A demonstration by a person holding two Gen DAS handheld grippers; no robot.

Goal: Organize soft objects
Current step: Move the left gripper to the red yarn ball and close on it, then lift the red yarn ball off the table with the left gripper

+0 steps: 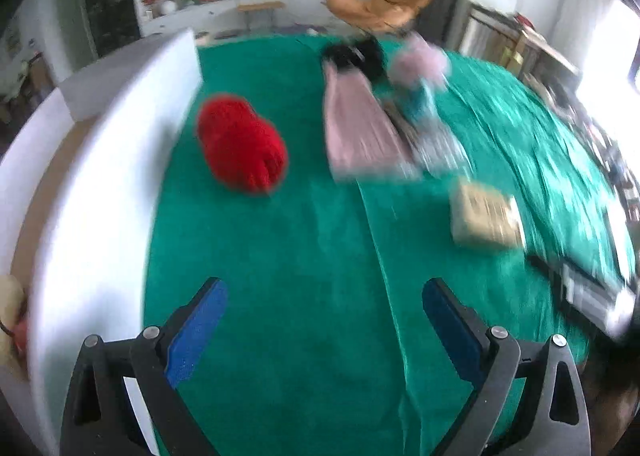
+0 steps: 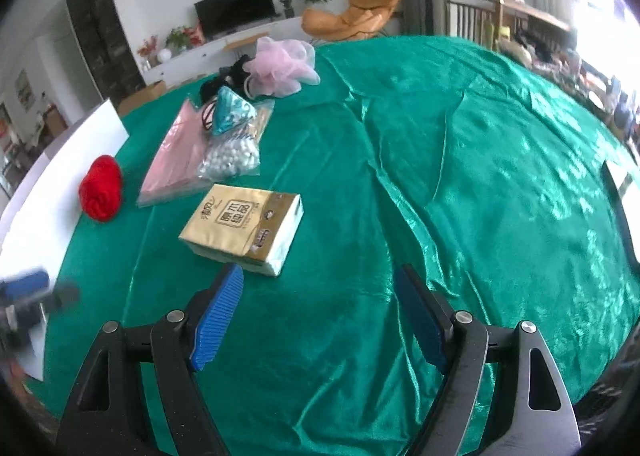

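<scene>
Hovering over green-draped desk point(image 2: 460, 159), right gripper point(image 2: 320, 316) fingers wide, holding nothing. Left gripper point(image 1: 324, 320) fingers also wide, unloaded. Gold tissue pack point(image 2: 242, 228) just ahead of right gripper, Chinese print on top, not legible. Beyond tissue pack: pink flat pouch point(image 2: 176, 159), cotton-ball bag point(image 2: 232, 155), teal pouch point(image 2: 230, 111), pink mesh puff point(image 2: 280, 67). Red yarn ball point(image 2: 101, 187) left of tissue pack, beside white box point(image 2: 48, 191).

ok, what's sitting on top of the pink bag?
On the pink bag lies a clear bag of white balls, with a teal pouch and a black hair tie on that. The part of the pink bag beneath them is covered.
</scene>
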